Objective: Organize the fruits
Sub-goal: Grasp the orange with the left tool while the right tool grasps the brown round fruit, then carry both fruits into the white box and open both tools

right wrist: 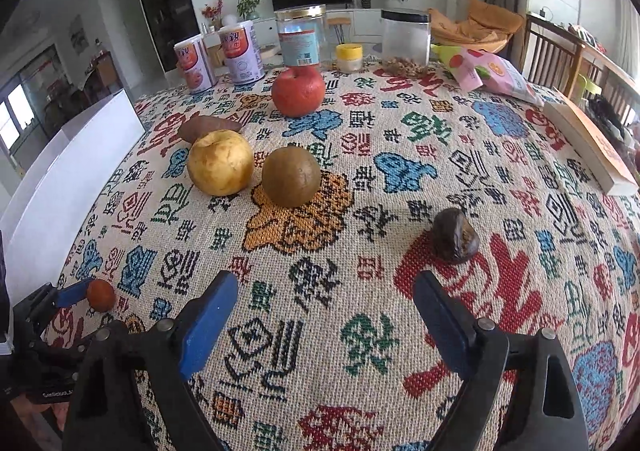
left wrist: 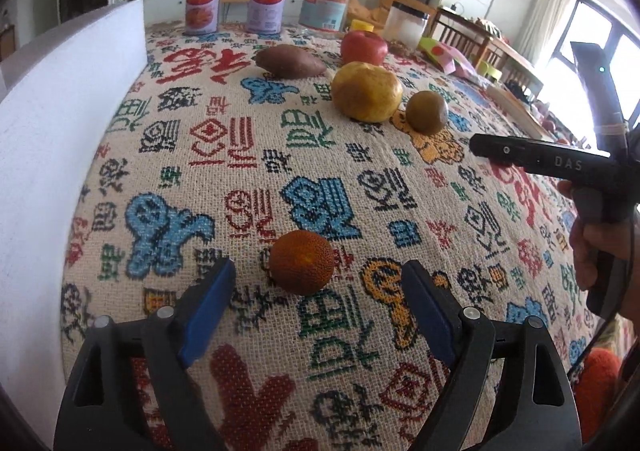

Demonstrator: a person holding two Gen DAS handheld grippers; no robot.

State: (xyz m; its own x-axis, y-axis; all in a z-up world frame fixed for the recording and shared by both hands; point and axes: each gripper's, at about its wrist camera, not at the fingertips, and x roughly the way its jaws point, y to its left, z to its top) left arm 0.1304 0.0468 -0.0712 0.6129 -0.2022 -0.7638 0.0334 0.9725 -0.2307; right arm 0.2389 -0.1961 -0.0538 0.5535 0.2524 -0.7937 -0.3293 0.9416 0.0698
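Note:
A small orange bumpy fruit lies on the patterned tablecloth, just ahead of and between the blue pads of my left gripper, which is open and not touching it. Farther back lie a yellow pear, a brown-green round fruit, a red apple and a sweet potato. My right gripper is open over bare cloth, holding nothing. A dark wrinkled fruit lies ahead of its right finger. The pear and round fruit sit farther ahead to the left.
A white box wall stands along the table's left side. Two cans, a glass jar, a clear jar with a black lid and a yellow cup line the far edge. A snack bag and a book lie at right.

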